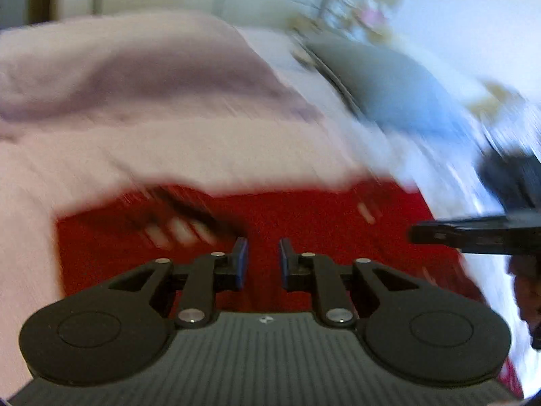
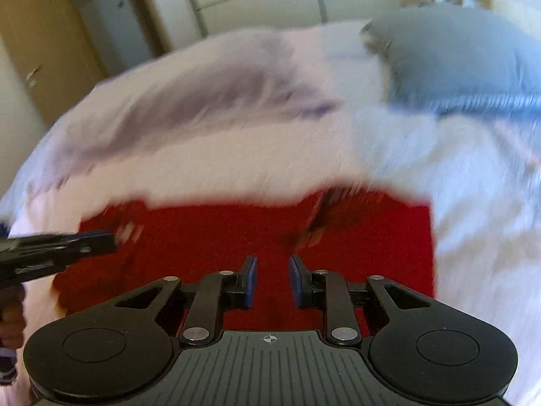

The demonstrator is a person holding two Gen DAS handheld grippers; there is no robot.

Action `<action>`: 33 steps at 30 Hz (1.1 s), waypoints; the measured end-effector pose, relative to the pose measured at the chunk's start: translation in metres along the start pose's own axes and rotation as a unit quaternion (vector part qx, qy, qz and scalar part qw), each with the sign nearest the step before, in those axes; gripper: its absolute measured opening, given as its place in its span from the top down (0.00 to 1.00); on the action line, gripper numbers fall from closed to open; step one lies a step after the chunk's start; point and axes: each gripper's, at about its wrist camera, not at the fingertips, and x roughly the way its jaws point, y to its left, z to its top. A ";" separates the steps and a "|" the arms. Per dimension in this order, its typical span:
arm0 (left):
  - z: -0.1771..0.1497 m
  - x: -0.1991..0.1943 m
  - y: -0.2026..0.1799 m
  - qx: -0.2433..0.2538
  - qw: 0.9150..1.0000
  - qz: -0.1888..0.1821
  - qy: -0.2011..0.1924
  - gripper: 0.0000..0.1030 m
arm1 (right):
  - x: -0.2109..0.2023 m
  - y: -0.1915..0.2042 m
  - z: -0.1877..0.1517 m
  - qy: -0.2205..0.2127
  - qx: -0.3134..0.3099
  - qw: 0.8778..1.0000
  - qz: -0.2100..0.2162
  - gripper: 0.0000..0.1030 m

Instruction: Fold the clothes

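Bed (image 2: 473,203) filled both views, pale sheet over it, heavy motion blur throughout. Grey pillow (image 2: 466,57) lay at the far right of the bed; a bunched lilac cover (image 2: 189,101) ran across the far side.

Red garment (image 2: 236,237) lay spread on the near part of the bed, directly under both of your tools. Its far edge read as a fairly straight line and its right edge as a straight side, so it looked flattened into a rough rectangle. White stripes (image 1: 175,228) showed on a darker fold near the far edge. Whether that was a sleeve already turned in, you could not tell through the blur.

Judgement: early to middle. Garment laid out, perhaps one fold made; compact final shape not yet reached.

Your left gripper (image 1: 263,258) hung above the red cloth, jaws slightly parted, nothing between them. Your right gripper (image 2: 273,277) likewise: released, narrow gap, empty, over the garment's middle.
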 end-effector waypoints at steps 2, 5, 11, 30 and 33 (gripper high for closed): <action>-0.026 0.005 -0.008 0.011 0.999 0.019 0.030 0.84 | 0.007 0.013 -0.028 0.037 -0.019 0.999 -0.015 0.77; -0.034 -0.015 -0.006 -0.014 0.999 0.027 0.025 0.84 | 0.001 0.028 -0.047 0.049 -0.051 0.996 -0.050 0.76; -0.061 -0.040 -0.003 -0.010 0.996 0.045 0.076 0.85 | -0.026 0.026 -0.073 0.071 0.011 0.994 -0.082 0.76; -0.217 -0.219 -0.067 -0.125 0.962 0.158 0.186 0.86 | -0.177 0.016 -0.257 0.227 0.033 0.968 -0.106 0.76; -0.207 -0.243 -0.105 -0.146 0.955 0.183 0.182 0.86 | -0.208 0.014 -0.250 0.229 0.021 0.969 -0.092 0.76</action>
